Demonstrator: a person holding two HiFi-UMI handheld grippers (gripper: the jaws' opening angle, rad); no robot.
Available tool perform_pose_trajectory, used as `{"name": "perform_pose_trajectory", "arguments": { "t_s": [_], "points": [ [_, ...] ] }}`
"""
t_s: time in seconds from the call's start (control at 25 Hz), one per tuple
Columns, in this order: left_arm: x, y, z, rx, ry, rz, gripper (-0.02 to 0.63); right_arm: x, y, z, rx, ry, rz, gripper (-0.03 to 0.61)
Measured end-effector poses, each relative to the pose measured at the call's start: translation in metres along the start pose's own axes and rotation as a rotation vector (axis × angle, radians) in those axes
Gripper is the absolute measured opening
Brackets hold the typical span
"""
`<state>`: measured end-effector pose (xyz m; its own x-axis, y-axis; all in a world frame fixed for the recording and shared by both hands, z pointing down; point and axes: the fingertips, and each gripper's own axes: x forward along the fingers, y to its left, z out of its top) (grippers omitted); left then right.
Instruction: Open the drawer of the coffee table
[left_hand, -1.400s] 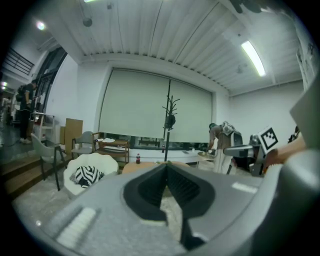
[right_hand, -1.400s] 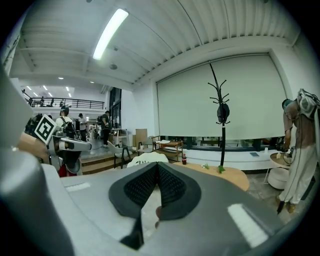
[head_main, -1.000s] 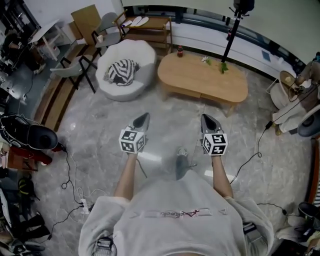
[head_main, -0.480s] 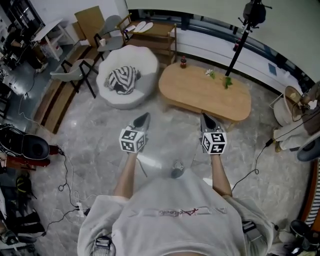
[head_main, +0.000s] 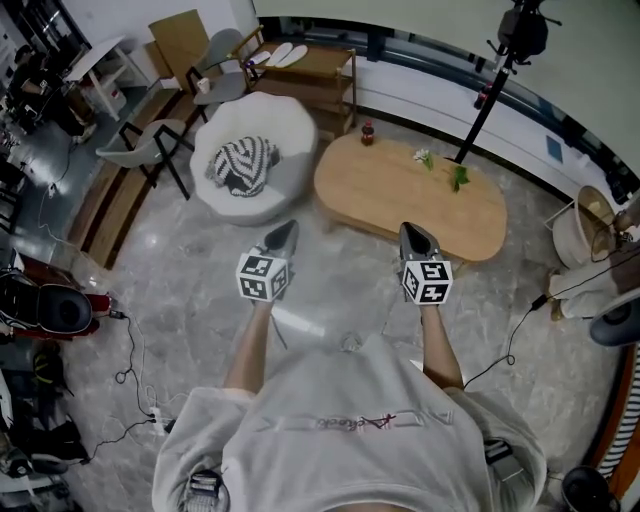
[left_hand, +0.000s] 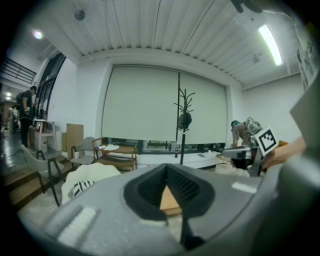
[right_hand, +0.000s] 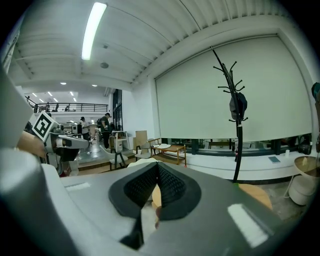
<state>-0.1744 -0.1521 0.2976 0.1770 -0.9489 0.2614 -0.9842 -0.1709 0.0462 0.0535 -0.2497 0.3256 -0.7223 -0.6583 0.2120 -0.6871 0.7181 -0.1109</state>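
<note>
the person stands on the grey stone floor (head_main: 180, 250) with both arms held out in front, a gripper in each hand. the left gripper (head_main: 285, 236) has its jaws pressed together, tips meeting, with nothing between them; its own view shows the same, the left gripper (left_hand: 167, 169) closed to a point and only a thin wedge of wood showing past the pads. the right gripper (head_main: 414, 238) is likewise closed and empty, and in its own view the right gripper (right_hand: 157, 174) has its ribbed pads touching at the tip.

the coffee table (head_main: 410, 195), a long oval wooden one, lies straight ahead of the person. from above, the right gripper's tip sits just short of the table's near rim, not touching it. the left gripper points at the floor near the table's left end, between it and the white armchair (head_main: 285, 120) that holds a striped cushion (head_main: 243, 160). the table's drawer cannot be made out from here; the near side is seen too steeply.

on the tabletop, toward the far edge, stand a small bottle (head_main: 367, 133) and a green sprig (head_main: 457, 178). a black coat stand (head_main: 490, 90) rises behind the table. in the right gripper view the coffee table (right_hand: 255, 196) shows low on the right.
</note>
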Motion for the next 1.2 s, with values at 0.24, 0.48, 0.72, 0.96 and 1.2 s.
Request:
{"name": "perform_pose_trajectory", "arguments": {
  "t_s": [0.24, 0.48, 0.72, 0.96, 1.2],
  "points": [
    [0.033, -0.004, 0.001, -0.001, 0.017, -0.015, 0.0, 0.019, -0.022, -0.004, 0.008, 0.015, 0.008, 0.005],
    [0.054, -0.012, -0.009, -0.008, 0.033, -0.038, 0.0, 0.024, -0.024, -0.019, 0.007, 0.037, 0.019, 0.005],
    [0.066, -0.008, -0.019, -0.036, 0.04, -0.066, 0.0, 0.031, -0.021, -0.025, 0.012, 0.053, 0.005, 0.005],
    [0.097, 0.013, -0.034, -0.065, 0.06, -0.113, 0.0, 0.059, -0.021, -0.033, 0.018, 0.089, -0.019, 0.005],
    [0.148, 0.056, -0.039, -0.095, 0.093, -0.185, 0.0, 0.113, -0.027, -0.034, 0.034, 0.132, -0.08, 0.005]
  ]
}}
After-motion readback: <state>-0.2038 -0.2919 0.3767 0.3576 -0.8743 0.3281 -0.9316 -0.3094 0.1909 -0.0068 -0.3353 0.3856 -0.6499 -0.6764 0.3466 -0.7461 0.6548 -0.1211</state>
